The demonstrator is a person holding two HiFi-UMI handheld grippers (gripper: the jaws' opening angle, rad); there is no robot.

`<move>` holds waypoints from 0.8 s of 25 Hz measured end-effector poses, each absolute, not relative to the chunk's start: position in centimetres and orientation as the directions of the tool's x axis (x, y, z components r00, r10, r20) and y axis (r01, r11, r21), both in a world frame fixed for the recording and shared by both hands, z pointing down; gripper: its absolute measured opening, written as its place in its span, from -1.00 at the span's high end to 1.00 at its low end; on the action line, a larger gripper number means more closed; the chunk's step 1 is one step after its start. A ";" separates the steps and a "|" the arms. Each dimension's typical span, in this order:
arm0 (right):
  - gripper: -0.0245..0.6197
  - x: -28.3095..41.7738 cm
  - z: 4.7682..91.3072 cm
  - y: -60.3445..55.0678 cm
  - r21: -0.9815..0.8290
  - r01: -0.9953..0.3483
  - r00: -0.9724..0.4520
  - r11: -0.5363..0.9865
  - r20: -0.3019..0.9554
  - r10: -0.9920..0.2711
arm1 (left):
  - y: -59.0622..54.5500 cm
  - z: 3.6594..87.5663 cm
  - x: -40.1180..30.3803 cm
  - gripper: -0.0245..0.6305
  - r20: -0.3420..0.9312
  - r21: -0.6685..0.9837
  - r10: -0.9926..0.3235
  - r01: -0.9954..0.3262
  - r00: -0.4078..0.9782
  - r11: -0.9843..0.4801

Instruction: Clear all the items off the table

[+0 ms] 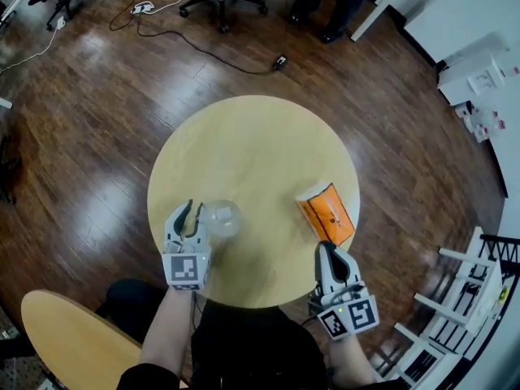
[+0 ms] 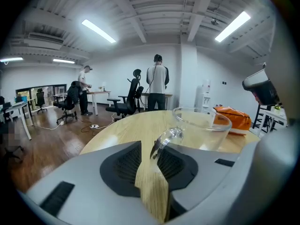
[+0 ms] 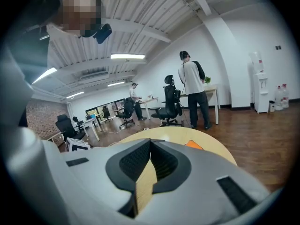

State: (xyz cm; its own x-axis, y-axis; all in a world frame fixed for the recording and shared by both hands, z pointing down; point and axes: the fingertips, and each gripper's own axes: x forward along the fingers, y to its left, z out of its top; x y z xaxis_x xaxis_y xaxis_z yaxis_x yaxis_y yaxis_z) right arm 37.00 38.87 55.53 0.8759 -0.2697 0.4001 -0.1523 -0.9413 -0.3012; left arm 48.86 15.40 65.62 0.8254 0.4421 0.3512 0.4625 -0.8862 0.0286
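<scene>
This is an open-plan office. Wheeled swivel chairs [image 2: 123, 104] stand at long desks [image 2: 99, 93], and strip lights [image 2: 98, 31] run under an exposed beamed ceiling [image 2: 154, 8]. A water dispenser [image 3: 260, 93] stands by the wall. Power cables [image 1: 203, 45] trail over the dark wood floor [image 1: 89, 136] beyond the round table [image 1: 244, 149].

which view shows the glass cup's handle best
The left gripper view: the glass cup's handle stands close up between the open jaws of the left gripper. The head view shows the cup only as a faint clear shape from above; the right gripper view misses it.
</scene>
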 end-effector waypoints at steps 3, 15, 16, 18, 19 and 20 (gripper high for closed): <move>0.91 37.0 56.1 38.3 -0.285 -0.169 0.862 -0.943 0.422 -0.282 | 15.2 65.8 49.3 0.81 0.329 0.019 0.436 0.456 0.838 -0.890; 0.91 37.0 56.7 37.5 -0.291 -0.218 0.845 -0.932 0.421 -0.329 | 14.2 63.6 49.0 0.91 0.303 0.132 0.425 0.404 0.853 -0.905; 0.91 36.9 56.5 37.6 -0.291 -0.220 0.848 -0.931 0.415 -0.330 | 14.0 62.9 49.0 0.91 0.289 0.140 0.421 0.397 0.860 -0.907; 0.91 36.7 56.0 38.0 -0.287 -0.227 0.855 -0.931 0.398 -0.331 | 13.9 61.4 48.9 0.91 0.262 0.147 0.415 0.389 0.871 -0.909; 0.91 36.7 55.6 38.2 -0.284 -0.233 0.859 -0.930 0.388 -0.334 | 13.9 60.7 48.7 0.91 0.249 0.149 0.413 0.387 0.876 -0.910; 0.91 36.8 55.2 38.3 -0.279 -0.244 0.862 -0.929 0.376 -0.340 | 13.9 59.9 48.6 0.91 0.238 0.148 0.410 0.385 0.880 -0.911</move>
